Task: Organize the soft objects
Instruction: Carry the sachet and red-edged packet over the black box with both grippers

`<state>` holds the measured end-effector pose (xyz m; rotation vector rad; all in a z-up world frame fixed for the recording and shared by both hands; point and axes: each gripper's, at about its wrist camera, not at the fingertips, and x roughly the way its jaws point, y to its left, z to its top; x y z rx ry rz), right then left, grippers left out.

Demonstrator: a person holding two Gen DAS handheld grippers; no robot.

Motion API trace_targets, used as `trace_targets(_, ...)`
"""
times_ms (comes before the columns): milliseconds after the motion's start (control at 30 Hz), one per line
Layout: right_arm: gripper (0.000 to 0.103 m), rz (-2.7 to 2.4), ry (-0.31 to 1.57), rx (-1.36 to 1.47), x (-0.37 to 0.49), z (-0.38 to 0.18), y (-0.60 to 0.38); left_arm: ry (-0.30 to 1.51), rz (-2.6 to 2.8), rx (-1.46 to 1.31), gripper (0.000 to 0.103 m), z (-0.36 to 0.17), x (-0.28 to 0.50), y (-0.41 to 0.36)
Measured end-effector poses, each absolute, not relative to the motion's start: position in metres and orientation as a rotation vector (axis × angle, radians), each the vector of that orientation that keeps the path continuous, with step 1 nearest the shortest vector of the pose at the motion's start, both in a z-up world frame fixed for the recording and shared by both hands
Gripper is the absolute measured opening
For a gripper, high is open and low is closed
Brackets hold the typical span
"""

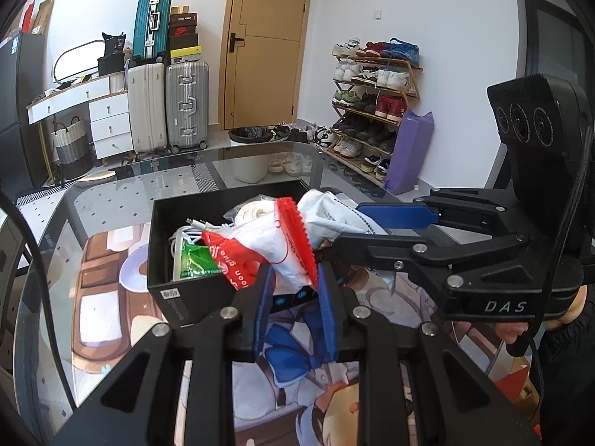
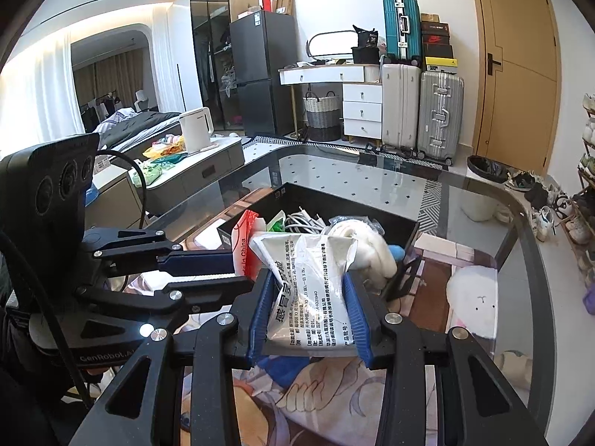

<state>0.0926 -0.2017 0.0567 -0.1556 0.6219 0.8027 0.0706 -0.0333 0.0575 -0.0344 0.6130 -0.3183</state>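
An open black box (image 1: 186,290) (image 2: 394,219) stands on the glass table and holds white cables (image 1: 186,232), a green packet (image 1: 193,260) and a white soft bundle (image 2: 368,245). My left gripper (image 1: 293,293) is shut on a red-and-white plastic packet (image 1: 275,245) at the box's near edge. My right gripper (image 2: 310,308) is shut on a white foil pouch with printed Chinese text (image 2: 308,282), held beside the red packet (image 2: 241,249) over the box's near side. Each gripper shows in the other's view, right (image 1: 390,226) and left (image 2: 200,271).
The glass table (image 2: 372,178) shows a patterned cartoon mat (image 1: 111,297) beneath. A white plush toy (image 2: 472,301) lies right of the box. Suitcases (image 1: 167,104), a shoe rack (image 1: 375,111), a bin (image 1: 249,156) and a door stand behind.
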Motion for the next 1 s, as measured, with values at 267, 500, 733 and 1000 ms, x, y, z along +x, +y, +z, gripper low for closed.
trace_targets(267, 0.039, 0.804, 0.613, -0.171, 0.12, 0.072, -0.187, 0.599, -0.317, -0.075, 0.022, 0.071, 0.098, -0.021)
trace_targets(500, 0.039, 0.777, 0.638, -0.186, 0.157, 0.07, -0.17, 0.653, -0.279, -0.085, 0.02, 0.061, 0.141, -0.012)
trace_targets(733, 0.051, 0.748, 0.674, -0.165, 0.182, 0.057, -0.169, 0.72, -0.238, -0.039, 0.024, 0.042, 0.154, -0.011)
trace_targets(1000, 0.06, 0.74, 0.688, -0.164, 0.191, 0.052, -0.171, 0.728, -0.247, -0.045, 0.028, 0.04, 0.15, -0.013)
